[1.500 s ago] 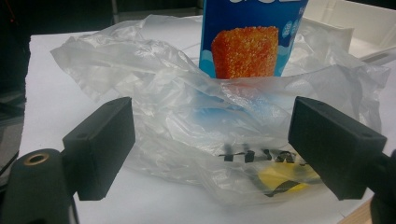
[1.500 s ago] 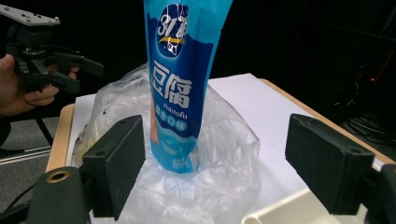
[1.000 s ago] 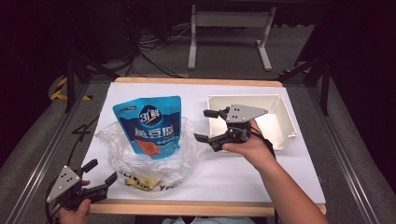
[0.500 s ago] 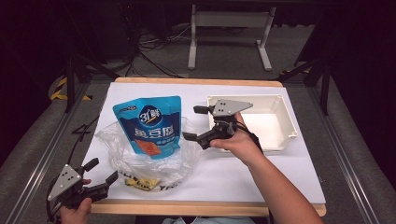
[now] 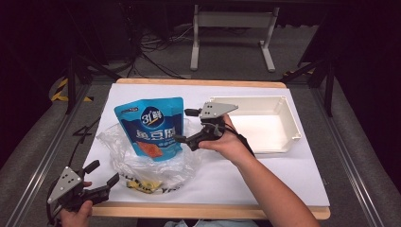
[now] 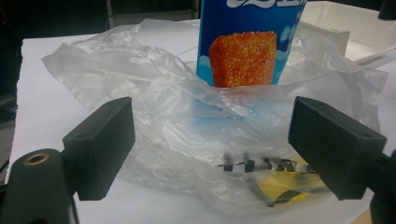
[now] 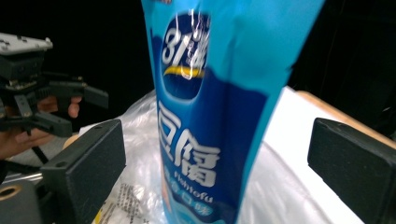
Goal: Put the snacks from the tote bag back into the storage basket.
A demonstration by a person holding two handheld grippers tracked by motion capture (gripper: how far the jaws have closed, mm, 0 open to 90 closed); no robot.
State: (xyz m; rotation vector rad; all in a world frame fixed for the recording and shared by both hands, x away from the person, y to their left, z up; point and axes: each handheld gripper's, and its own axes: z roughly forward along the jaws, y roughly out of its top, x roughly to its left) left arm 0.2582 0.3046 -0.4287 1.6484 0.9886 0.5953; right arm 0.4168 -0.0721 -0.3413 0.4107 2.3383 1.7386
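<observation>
The blue fish-tofu pouch (image 5: 151,125) stands left of centre in the high view, its lower part sunk in a crumpled clear plastic bag (image 5: 142,158) on the white worktop (image 5: 265,175). In the right gripper view the pouch (image 7: 215,116) rises up the middle of the frame, tilted a little, with glare on its printed face. That glossy film looks slippery, and the pouch is soft-walled: it would buckle under a hard pinch on its belly. Judging by how it stands unaided, it is light to moderate in weight. The best hold seems to be across its flat upper edge or side seam, where the layers lie thin and stiff enough for the pads to bite.

The right gripper (image 5: 187,126) sits just right of the pouch in the high view, its jaws wide apart and having just been opening, with nothing pressed by them; in its own view the pouch stands between the two pads without touching either. The left gripper (image 5: 101,174) waits at the lower left of the high view, jaws also apart and empty, facing the bag (image 6: 187,126), whose thin film would crumple and slide if tugged. A yellow printed packet (image 6: 285,186) lies inside the bag's near end. To the right, well apart from the pouch, an empty white tray (image 5: 293,127) rests on the worktop.
</observation>
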